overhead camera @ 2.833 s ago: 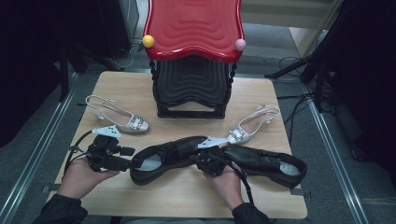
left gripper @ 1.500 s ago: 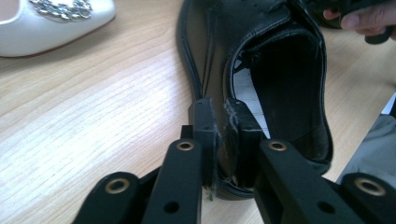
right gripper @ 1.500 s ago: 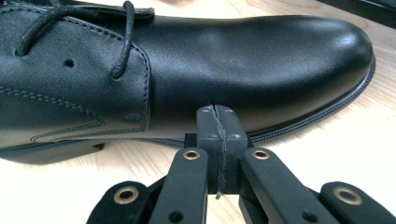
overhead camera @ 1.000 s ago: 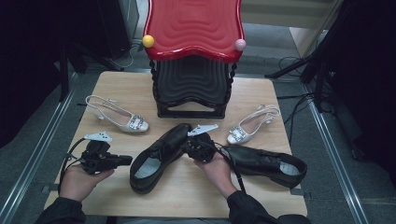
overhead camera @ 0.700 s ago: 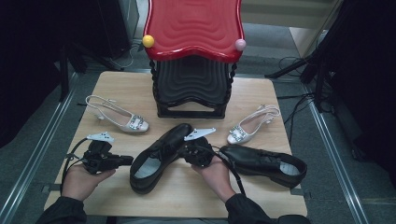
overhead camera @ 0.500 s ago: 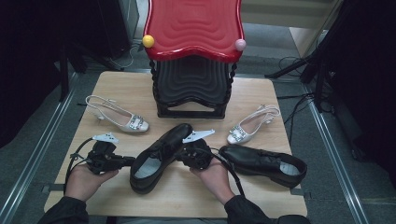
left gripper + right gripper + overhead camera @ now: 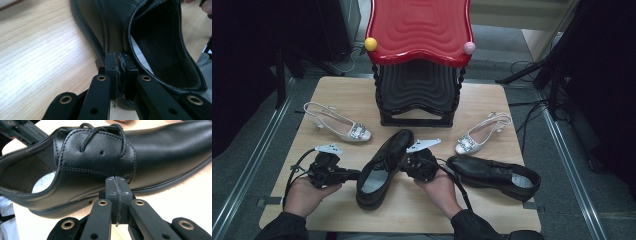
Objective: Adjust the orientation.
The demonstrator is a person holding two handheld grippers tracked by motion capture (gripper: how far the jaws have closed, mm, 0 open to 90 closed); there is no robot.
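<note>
The black lace-up shoe (image 7: 384, 167) is seen lying on the wooden counter (image 7: 492, 102), just in front of the red-topped black stand (image 7: 419, 65), toe pointed twd the stand and slightly right, heel opening twd the person.

L claw (image 7: 354, 175) is held at the shoe's left side, near the heel. In the left gripper view its pads are seen pressed together w/ no gap, tips right up against the shoe's side wall by the collar; nothing is gripped betw. them. Whether the tips actually touch the leather can't be told.

R claw (image 7: 404, 165) is held at the shoe's right side, about mid-length. In the right gripper view (image 7: 116, 183) it is seen clenched tight, empty, tips just at the quarter below the laces (image 7: 100, 131). Contact can't be confirmed there either.

A 2nd black shoe (image 7: 494, 175) is laid further right on the counter, toe pointing left, just beside the right hand (image 7: 437, 187). One silver slingback heel (image 7: 339, 122) is placed at the left, another silver slingback (image 7: 482, 135) at the right, both well apart from the claws. A yellow ball (image 7: 370, 44) and a pink ball (image 7: 469, 48) are seen at the front corners of the stand's red top.
</note>
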